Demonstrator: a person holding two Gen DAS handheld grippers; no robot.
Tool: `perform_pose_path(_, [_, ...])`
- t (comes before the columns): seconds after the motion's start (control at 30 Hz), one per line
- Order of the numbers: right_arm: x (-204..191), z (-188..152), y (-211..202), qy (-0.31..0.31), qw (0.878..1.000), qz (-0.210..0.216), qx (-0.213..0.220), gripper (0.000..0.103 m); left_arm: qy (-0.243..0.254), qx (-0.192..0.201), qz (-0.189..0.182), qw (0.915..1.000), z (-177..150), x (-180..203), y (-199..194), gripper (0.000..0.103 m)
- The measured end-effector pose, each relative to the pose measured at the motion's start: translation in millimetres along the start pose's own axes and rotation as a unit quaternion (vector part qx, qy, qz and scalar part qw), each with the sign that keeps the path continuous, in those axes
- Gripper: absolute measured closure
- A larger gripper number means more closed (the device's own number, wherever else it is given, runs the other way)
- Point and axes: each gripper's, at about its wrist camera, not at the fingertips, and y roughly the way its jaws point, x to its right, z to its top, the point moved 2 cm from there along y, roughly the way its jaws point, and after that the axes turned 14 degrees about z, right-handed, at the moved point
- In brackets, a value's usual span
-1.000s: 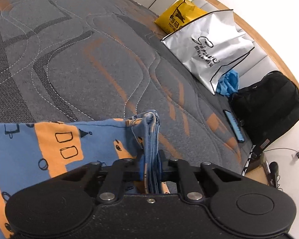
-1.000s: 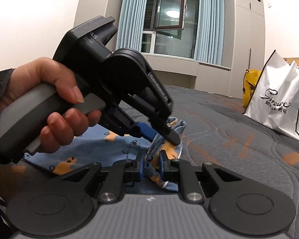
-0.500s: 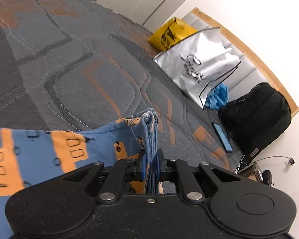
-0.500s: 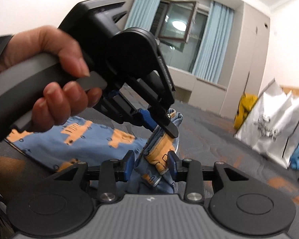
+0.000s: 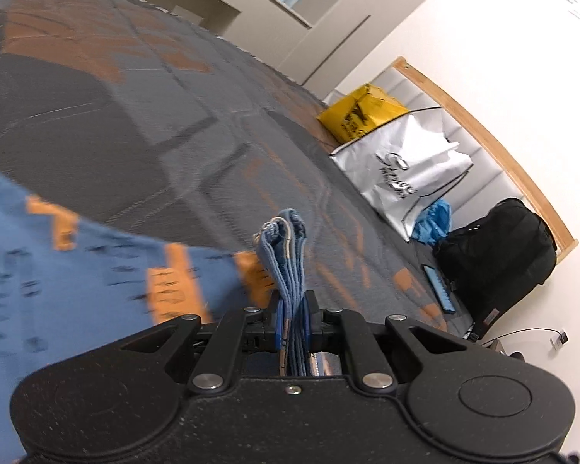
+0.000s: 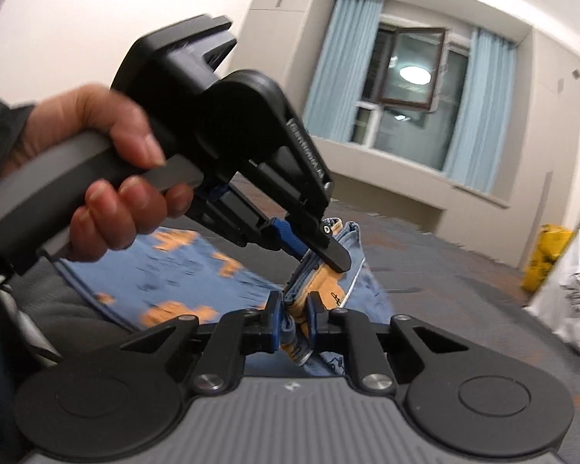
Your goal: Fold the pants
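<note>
1. Left wrist view: the left gripper has its blue pads clamped on a bunched stack of fabric edges belonging to the pants, blue cloth printed with orange blocks and small dark marks. The pinched bundle stands up out of the jaws toward 12 o'clock, and the rest of the cloth spreads away toward 9 o'clock, blurred (the camera is clearly moving).

2. Same view, farther off: the bed cover, grey with orange patches and stitched curves, fills the upper left. At about 2 o'clock a yellow bag sits beside a white shopping bag with black script. A crumpled blue item lies just below the white one, and a black backpack rests at 3 o'clock against the wooden headboard.

3. Right wrist view: the right gripper is closed on another fold of the pants, which bunches between its blue pads. At 12 o'clock from it, very near, the left gripper bites the same gathered cloth from above, so the two grips sit almost together.

4. Same view: the left hand wraps the grey handle at 10 o'clock. The loose cloth hangs toward 9 o'clock. Behind, a window with pale blue curtains stands at 1 o'clock.
</note>
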Motion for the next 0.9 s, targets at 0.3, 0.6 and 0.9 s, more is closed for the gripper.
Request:
perform_pose_path(0.3, [-23, 1, 41, 0.045, 0.995, 0.078, -0.053, 0.088, -0.037, -0.019, 0.036, 0.9985, -14, -65, 4, 0.093])
perform_pose_path(0.6, [-23, -2, 57, 0.061, 0.991, 0.095, -0.078, 0.088, -0.063, -0.027, 0.040, 0.9968, -26, -89, 18, 0.092])
perform_pose_path(0.9, [-27, 3, 56, 0.055, 0.992, 0.089, -0.068, 0.087, -0.046, 0.003, 0.006, 0.9989, -21, -81, -4, 0.093])
